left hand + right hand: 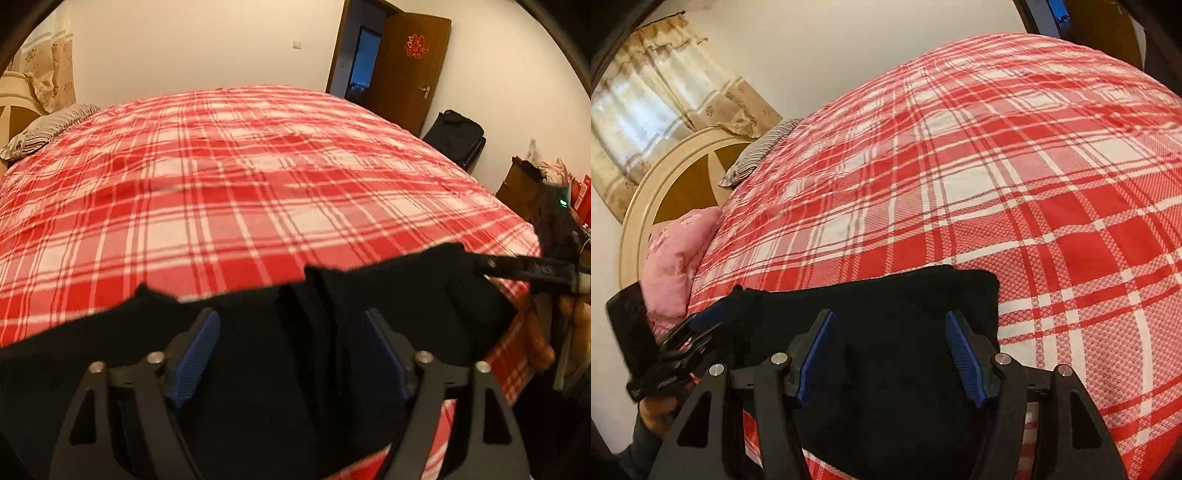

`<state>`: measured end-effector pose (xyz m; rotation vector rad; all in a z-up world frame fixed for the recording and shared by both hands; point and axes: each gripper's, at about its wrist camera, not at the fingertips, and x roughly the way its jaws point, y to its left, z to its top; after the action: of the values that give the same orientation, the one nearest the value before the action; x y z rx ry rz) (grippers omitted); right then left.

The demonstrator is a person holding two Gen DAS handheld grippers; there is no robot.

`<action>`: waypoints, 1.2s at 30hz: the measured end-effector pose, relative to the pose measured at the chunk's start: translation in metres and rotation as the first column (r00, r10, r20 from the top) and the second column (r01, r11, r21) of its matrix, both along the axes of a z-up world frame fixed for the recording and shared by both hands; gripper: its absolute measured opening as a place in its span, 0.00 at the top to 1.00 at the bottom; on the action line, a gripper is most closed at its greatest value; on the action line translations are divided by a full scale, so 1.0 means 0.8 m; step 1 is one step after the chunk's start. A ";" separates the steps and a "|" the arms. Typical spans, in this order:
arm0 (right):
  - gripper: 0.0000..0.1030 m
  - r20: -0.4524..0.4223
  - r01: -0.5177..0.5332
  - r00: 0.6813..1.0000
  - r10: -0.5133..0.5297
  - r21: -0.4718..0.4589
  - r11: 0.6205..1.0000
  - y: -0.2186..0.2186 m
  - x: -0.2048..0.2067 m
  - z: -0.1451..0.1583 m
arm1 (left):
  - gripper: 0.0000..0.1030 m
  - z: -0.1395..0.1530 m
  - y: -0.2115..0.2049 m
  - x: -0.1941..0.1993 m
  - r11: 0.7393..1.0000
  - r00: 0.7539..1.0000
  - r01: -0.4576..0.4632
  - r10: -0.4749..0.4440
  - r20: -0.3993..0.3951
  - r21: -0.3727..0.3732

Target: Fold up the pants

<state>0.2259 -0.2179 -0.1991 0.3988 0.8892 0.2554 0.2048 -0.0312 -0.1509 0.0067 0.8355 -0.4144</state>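
black pants [258,332] are seen lying at the near edge of a bed covered by a red and white plaid sheet [240,177]. in the left wrist view the left tongs [291,350] are spread wide over the dark cloth, nothing being pinched. in the right wrist view the right tongs [890,354] are likewise spread above the pants [886,314]. a pink pillow [676,258] is seen by the headboard [665,184].

One pair of black pants [886,332] lies on one bed [1034,166] beside two pillows, a pink one [676,254] and a striped one [757,155], with two hand-held grippers, left [291,354] and right [890,354].
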 end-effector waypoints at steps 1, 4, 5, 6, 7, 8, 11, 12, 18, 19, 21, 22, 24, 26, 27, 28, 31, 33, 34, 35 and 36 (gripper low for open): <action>0.39 0.005 -0.001 1.000 0.002 -0.012 1.000 0.002 -0.003 0.002 | 0.19 -0.008 -0.004 0.009 1.000 1.000 -0.012 0.013 -0.016 0.029; 0.39 0.033 0.035 0.999 -0.034 -0.026 0.999 0.003 -0.021 0.011 | 0.19 -0.029 -0.001 0.020 0.998 0.996 -0.040 0.045 -0.081 0.058; 0.39 0.040 0.032 0.999 -0.030 -0.035 0.999 0.007 -0.029 0.015 | 0.19 -0.032 0.001 0.018 0.997 0.995 -0.044 0.048 -0.084 0.058; 0.38 0.044 0.008 0.999 -0.006 -0.048 0.999 0.014 -0.036 0.018 | 0.19 -0.035 0.005 0.013 0.997 0.995 -0.045 0.050 -0.084 0.057; 0.38 0.044 -0.029 0.999 0.032 -0.059 0.998 0.024 -0.043 0.022 | 0.19 -0.035 0.008 0.009 0.998 0.995 -0.045 0.049 -0.082 0.051; 0.38 0.033 -0.066 0.997 0.068 -0.059 0.996 0.032 -0.049 0.020 | 0.18 -0.037 0.010 0.006 0.998 0.996 -0.044 0.047 -0.080 0.044; 0.37 -0.057 -0.133 0.990 0.128 -0.089 0.987 0.051 -0.054 -0.004 | 0.16 -0.039 0.014 0.002 0.998 0.996 -0.049 0.051 -0.073 0.033; 0.37 -0.036 -0.137 0.990 0.134 -0.133 0.982 0.057 -0.059 -0.008 | 0.15 -0.040 0.013 0.002 0.998 0.996 -0.046 0.049 -0.070 0.034; 0.37 0.024 -0.163 0.985 0.170 -0.168 0.972 0.087 -0.076 0.020 | 0.15 -0.019 0.030 -0.011 0.998 0.997 -0.064 0.063 -0.044 -0.007; 0.37 0.039 -0.185 0.980 0.193 -0.160 0.970 0.093 -0.076 0.025 | 0.15 -0.015 0.036 -0.013 0.997 0.997 -0.074 0.073 -0.037 -0.010; 0.37 0.073 -0.242 0.963 0.259 -0.185 0.953 0.124 -0.077 0.031 | 0.14 -0.010 0.054 -0.019 0.995 0.995 -0.097 0.097 -0.029 -0.011; 0.37 0.078 -0.270 0.954 0.290 -0.199 0.942 0.139 -0.075 0.031 | 0.14 -0.009 0.061 -0.021 0.995 0.994 -0.104 0.104 -0.029 -0.008; 0.37 0.068 -0.336 0.932 0.357 -0.210 0.918 0.174 -0.071 0.026 | 0.14 -0.009 0.080 -0.027 0.992 0.992 -0.125 0.125 -0.028 0.011; 0.37 0.061 -0.366 0.921 0.386 -0.212 0.906 0.197 -0.068 0.020 | 0.14 -0.009 0.098 -0.035 0.989 0.989 -0.146 0.147 -0.020 0.026; 0.37 0.056 -0.377 0.916 0.398 -0.223 0.899 0.206 -0.067 0.016 | 0.14 -0.008 0.110 -0.040 0.986 0.987 -0.161 0.162 -0.010 0.043; 0.37 0.050 -0.382 0.913 0.405 -0.240 0.892 0.216 -0.063 0.012 | 0.14 -0.008 0.118 -0.045 0.983 0.984 -0.176 0.176 0.002 0.060; 0.37 0.027 -0.338 0.932 0.362 -0.301 0.892 0.240 -0.056 0.002 | 0.11 -0.009 0.148 -0.058 0.966 0.972 -0.236 0.234 0.031 0.107; 0.37 0.013 -0.333 0.936 0.351 -0.286 0.899 0.252 -0.052 -0.006 | 0.10 -0.012 0.168 -0.063 0.958 0.963 -0.271 0.269 0.025 0.097; 0.37 0.005 -0.333 0.936 0.351 -0.297 0.895 0.259 -0.051 -0.010 | 0.10 -0.013 0.176 -0.064 0.954 0.959 -0.285 0.284 0.020 0.092; 0.37 -0.002 -0.317 0.942 0.336 -0.338 0.886 0.268 -0.050 -0.016 | 0.10 -0.014 0.183 -0.065 0.950 0.954 -0.299 0.299 0.017 0.087; 0.37 0.003 -0.298 0.947 0.320 -0.360 0.884 0.272 -0.047 -0.019 | 0.10 -0.016 0.192 -0.067 0.946 0.949 -0.315 0.314 0.015 0.080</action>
<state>0.1884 -0.0001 -0.2139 -0.0924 0.9149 0.3906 0.1515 0.1221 -0.1635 -0.0506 0.8337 -0.0790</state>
